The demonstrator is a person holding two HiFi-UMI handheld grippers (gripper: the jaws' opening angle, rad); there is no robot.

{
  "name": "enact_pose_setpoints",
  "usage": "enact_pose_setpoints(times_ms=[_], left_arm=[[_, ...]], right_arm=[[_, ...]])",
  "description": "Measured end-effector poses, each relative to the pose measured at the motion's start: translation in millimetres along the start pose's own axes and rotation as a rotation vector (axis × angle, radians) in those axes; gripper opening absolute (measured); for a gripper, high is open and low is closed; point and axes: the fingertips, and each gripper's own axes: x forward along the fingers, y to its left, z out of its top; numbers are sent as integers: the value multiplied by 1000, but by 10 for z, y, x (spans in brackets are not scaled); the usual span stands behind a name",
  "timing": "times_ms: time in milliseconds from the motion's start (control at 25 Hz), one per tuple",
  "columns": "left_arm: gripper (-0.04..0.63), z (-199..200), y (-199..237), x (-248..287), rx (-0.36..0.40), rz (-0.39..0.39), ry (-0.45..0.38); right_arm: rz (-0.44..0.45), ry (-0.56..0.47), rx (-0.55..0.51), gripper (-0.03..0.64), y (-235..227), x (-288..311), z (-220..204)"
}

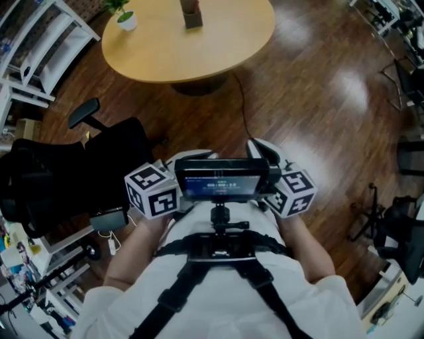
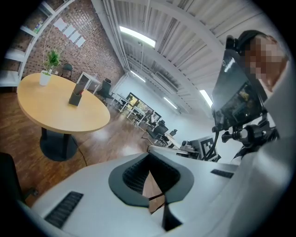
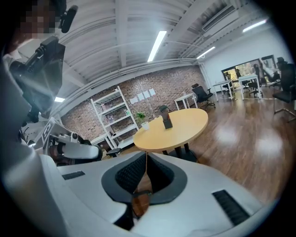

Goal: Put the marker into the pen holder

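Closest in there's the person's white top with black harness straps (image 1: 218,255) across it, and a small screen (image 1: 222,182) on a mount sticking out from the chest. Both grippers are tucked in tight on either side of that screen. The left gripper (image 2: 149,162) has its jaws pressed together with the tips meeting, and nothing is caught in them. Same deal on the right gripper (image 3: 146,159): jaws fully together, tips touching, holding nothing. Off to the person's left sits a black office chair (image 1: 79,179), just beside the left gripper's tag cube (image 1: 152,190). Past that it's dark wood floor (image 1: 311,99) with a thin cable running across it towards the base of a round, light wood table (image 1: 165,53), which is well apart from both grippers. The pen holder (image 1: 193,16) stands upright on the table's far side, and a little potted plant (image 1: 126,20) sits near it at the edge. Something dark pokes out of the holder's top, but it's too small to say if that's the marker. Behind the table are a white shelf rack (image 3: 111,115) and a brick wall (image 3: 162,83).
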Motion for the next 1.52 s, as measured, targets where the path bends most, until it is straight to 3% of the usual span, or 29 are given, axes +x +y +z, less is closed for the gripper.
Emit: enact_pose_setpoints(times_ms=[1520], left_arm=[[-6,-19,2,46,-7,-9,19]], right_arm=[[14,22,-2,-14,35,0,-22]])
